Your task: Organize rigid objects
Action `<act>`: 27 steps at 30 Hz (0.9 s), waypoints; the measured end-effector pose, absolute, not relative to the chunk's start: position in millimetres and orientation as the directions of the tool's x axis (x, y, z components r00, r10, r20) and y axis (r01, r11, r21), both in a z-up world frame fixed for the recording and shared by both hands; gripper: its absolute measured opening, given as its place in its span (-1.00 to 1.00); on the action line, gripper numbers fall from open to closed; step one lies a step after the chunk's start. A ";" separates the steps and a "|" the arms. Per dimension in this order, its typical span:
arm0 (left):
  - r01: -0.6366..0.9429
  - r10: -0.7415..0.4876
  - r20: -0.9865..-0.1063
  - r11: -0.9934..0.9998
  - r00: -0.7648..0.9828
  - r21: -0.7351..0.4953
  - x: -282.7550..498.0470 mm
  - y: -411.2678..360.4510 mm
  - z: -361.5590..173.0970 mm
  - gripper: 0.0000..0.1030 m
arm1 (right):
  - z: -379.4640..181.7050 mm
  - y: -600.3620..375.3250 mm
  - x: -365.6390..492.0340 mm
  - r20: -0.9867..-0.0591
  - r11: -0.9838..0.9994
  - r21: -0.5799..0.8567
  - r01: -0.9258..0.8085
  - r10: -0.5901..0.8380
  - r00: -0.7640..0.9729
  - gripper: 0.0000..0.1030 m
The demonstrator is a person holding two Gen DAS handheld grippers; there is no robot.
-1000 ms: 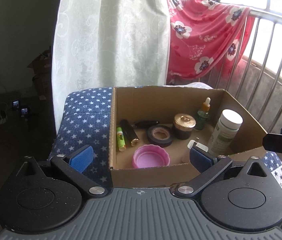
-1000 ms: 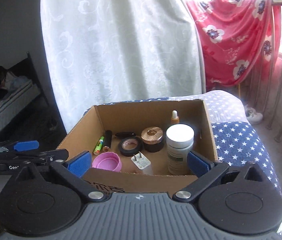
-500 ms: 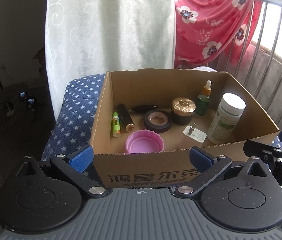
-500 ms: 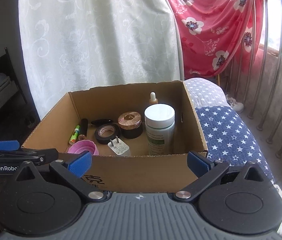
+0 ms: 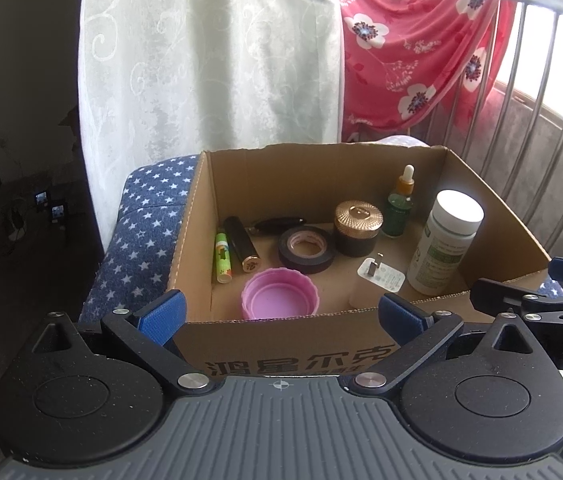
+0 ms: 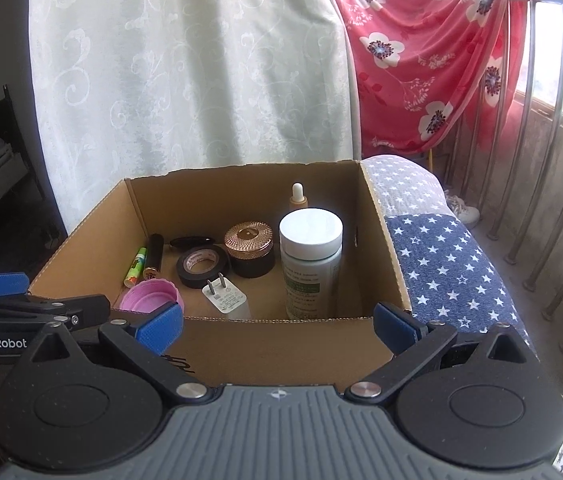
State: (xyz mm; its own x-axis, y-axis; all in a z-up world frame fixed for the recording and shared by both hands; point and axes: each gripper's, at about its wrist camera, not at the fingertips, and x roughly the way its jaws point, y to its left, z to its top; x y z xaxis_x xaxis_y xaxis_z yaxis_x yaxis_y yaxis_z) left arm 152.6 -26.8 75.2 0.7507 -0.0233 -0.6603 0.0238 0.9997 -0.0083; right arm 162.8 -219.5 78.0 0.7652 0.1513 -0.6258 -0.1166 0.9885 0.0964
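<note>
Both claws, left claw (image 5: 281,312) and right claw (image 6: 277,322), stand apart and empty before the cardboard box (image 5: 281,356), where upright containers line its right side for access.

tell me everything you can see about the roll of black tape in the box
The roll of black tape lies flat on the cardboard box floor, hole up, with a pinkish printed inner core. It looks like glossy electrical tape. It sits right against the gold-lidded black jar, behind the pink lid. Neither gripper touches it.
</note>
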 end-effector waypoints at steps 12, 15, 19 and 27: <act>0.013 -0.016 -0.652 1.000 0.758 -0.010 153.2 -24.6 76.1 0.99 | 80.8 -218.4 166.4 -0.620 0.989 0.085 -0.119 0.146 0.771 1.00; 0.012 -0.014 -0.649 1.000 0.761 -0.008 152.3 -23.8 76.2 0.99 | 81.6 -217.0 167.1 -0.619 0.989 0.082 -0.121 0.146 0.771 1.00; 0.011 -0.015 -0.647 1.000 0.762 -0.011 152.0 -22.5 76.4 0.99 | 82.0 -215.3 167.4 -0.620 0.989 0.084 -0.122 0.148 0.771 1.00; 0.008 -0.014 -0.650 1.000 0.760 -0.012 150.9 -21.6 77.1 0.99 | 82.0 -214.5 167.9 -0.623 0.988 0.090 -0.122 0.152 0.768 1.00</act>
